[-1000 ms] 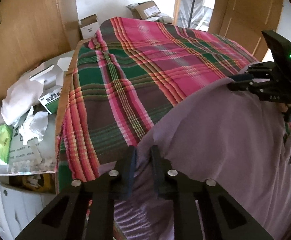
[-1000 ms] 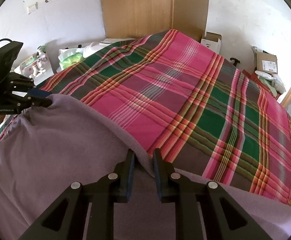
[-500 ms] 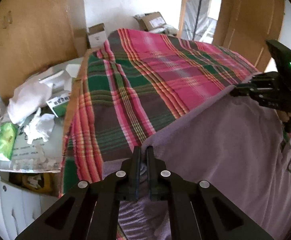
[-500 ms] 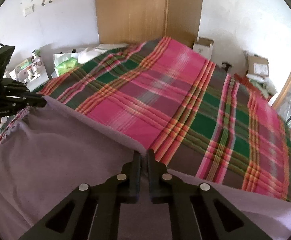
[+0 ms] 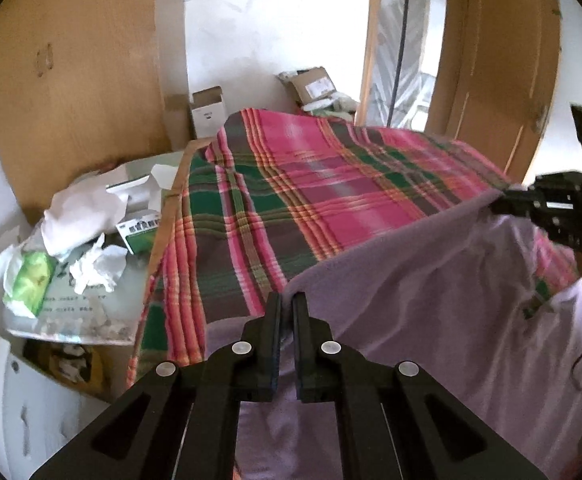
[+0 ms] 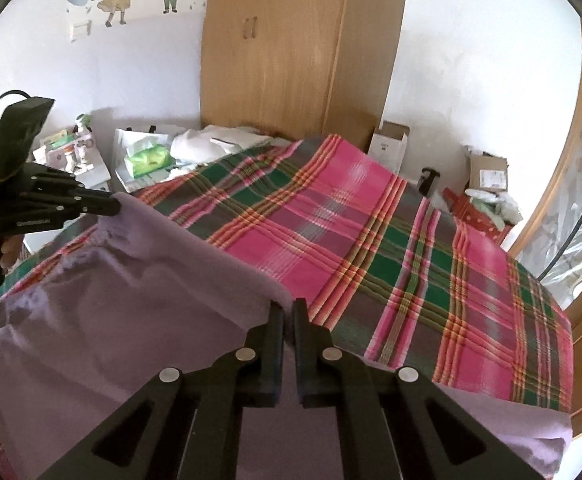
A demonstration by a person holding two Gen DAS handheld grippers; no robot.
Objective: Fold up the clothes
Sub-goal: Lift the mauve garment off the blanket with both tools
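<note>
A purple garment [image 5: 411, 300] lies over the near part of a bed covered by a pink and green plaid blanket [image 5: 291, 200]. My left gripper [image 5: 287, 304] is shut on one end of the garment's upper edge. My right gripper [image 6: 289, 308] is shut on the other end of that edge. The edge runs taut and raised between them. The right gripper [image 5: 499, 200] shows at the right of the left wrist view. In the right wrist view the left gripper [image 6: 117, 206], held by a hand, shows at the left, and the garment [image 6: 111, 320] hangs below it.
A side surface left of the bed holds crumpled white paper [image 5: 83, 212], a green tissue pack [image 5: 31, 280] and small boxes. A wooden wardrobe [image 6: 291, 40] stands behind the bed. Cardboard boxes [image 5: 207, 112] sit on the floor. A wooden door [image 5: 499, 60] is at the far right.
Both grippers went from slightly open around the garment's edge to shut on it. They have since risen, lifting the edge off the blanket and pulling it taut.
</note>
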